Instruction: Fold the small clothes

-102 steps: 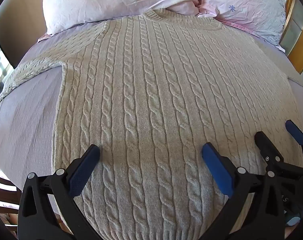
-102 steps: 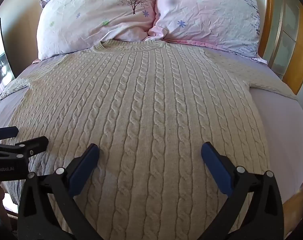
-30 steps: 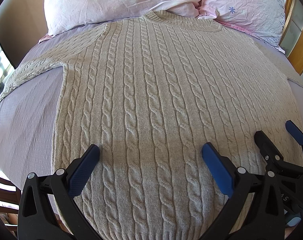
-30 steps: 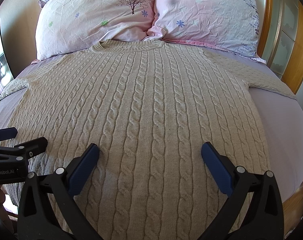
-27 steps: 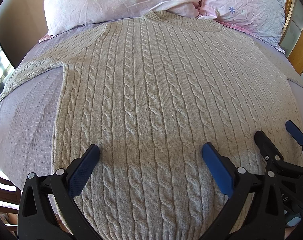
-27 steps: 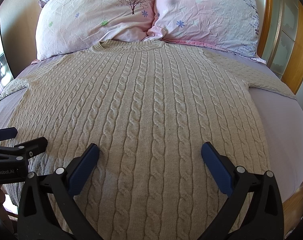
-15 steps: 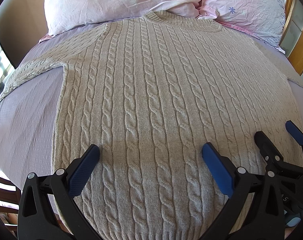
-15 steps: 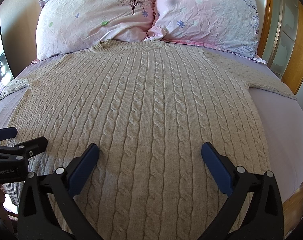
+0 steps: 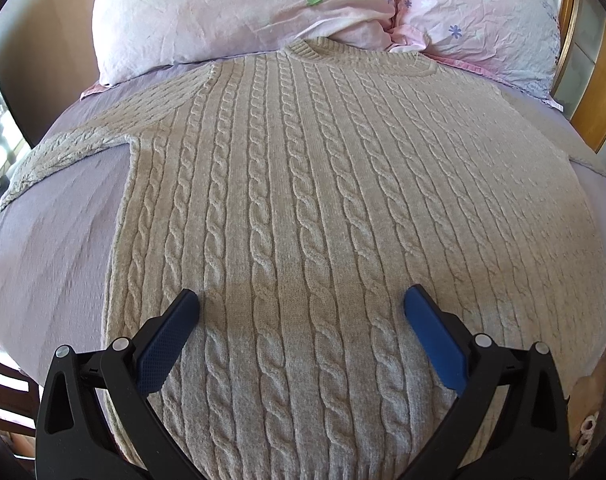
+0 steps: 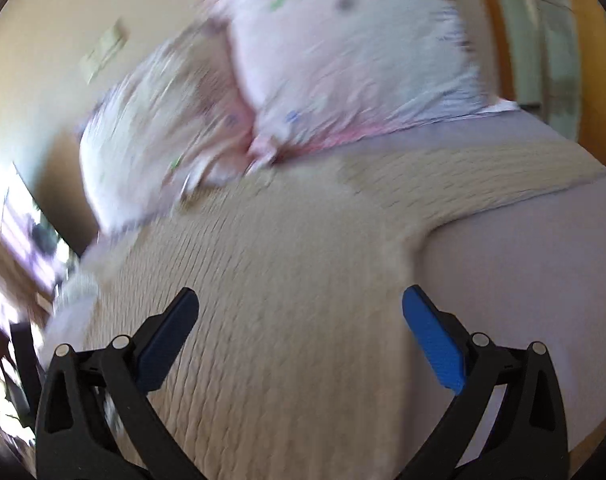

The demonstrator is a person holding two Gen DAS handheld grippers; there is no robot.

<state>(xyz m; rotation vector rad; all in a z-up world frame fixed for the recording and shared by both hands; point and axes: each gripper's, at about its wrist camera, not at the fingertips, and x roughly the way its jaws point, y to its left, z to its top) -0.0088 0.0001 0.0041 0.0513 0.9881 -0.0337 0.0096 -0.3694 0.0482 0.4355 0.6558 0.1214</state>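
Bed (image 9: 51,248): lilac sheet, wooden headboard at the far right. Sweater (image 9: 323,200): beige cable-knit, spread flat on the sheet, collar toward the pillows, left sleeve stretched out sideways; in the blurred right wrist view its right sleeve (image 10: 483,176) also lies out across the sheet. Pillows (image 9: 243,12): two, pink with small flower prints, side by side at the head, touching the collar. Left gripper (image 9: 301,322): blue-padded fingers spread wide, nothing between them, over the hem area. Right gripper (image 10: 301,322): fingers likewise wide apart, empty, over the sweater's right side.
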